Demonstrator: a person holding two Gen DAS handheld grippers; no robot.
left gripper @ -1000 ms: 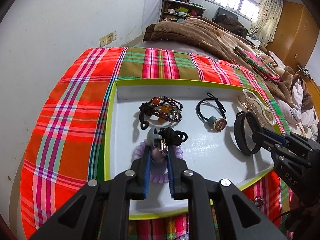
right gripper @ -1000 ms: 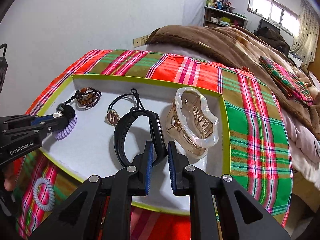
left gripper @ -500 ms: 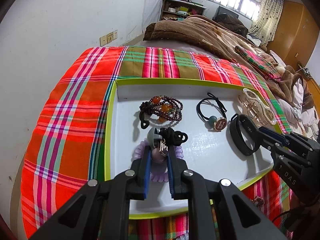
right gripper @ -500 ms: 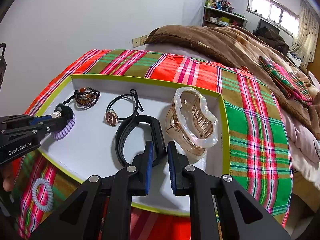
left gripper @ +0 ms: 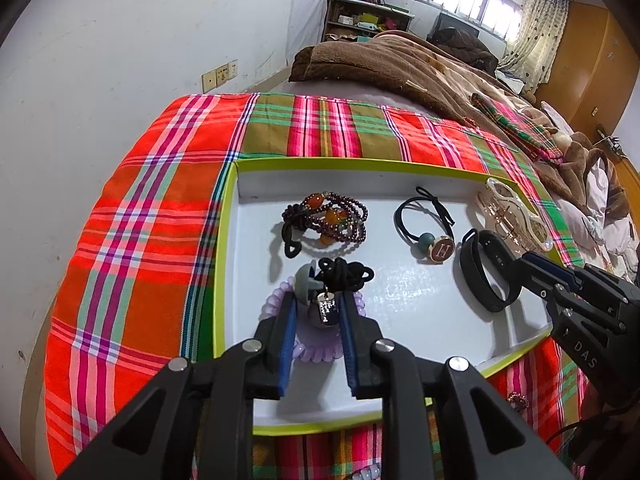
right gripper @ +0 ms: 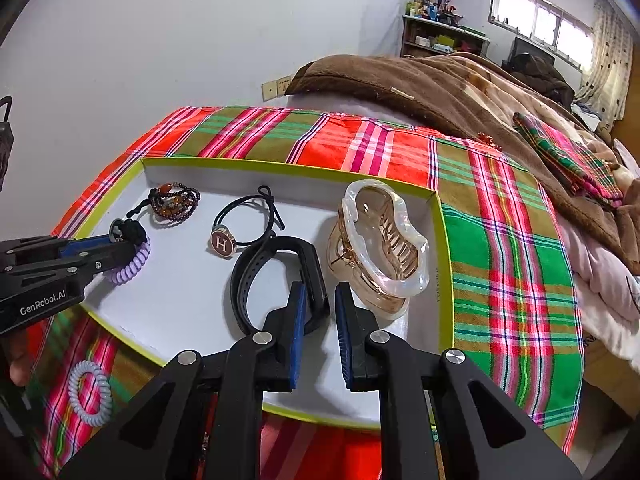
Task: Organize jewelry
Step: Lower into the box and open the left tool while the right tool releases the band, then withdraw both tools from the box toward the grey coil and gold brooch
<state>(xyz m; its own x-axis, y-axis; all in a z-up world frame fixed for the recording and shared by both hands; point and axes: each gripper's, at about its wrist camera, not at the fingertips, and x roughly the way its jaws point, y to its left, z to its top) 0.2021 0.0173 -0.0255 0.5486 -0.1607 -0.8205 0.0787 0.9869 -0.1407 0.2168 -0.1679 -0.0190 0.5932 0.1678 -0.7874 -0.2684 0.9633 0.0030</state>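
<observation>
Plaid bedspread (left gripper: 132,248) under a white tray (left gripper: 404,288) where jewelry is laid out piece by piece.

Left gripper (left gripper: 318,312) has its fingers parted a little around a black cord charm (left gripper: 344,274) lying on the lilac coil tie (left gripper: 320,350), likely setting it down. Right gripper (right gripper: 320,308) is slightly parted with the black wristband (right gripper: 276,276) at its left finger, gripping nothing; the clear claw clip (right gripper: 380,256) sits just beyond its right finger, the H tie (right gripper: 240,224) ahead.
</observation>
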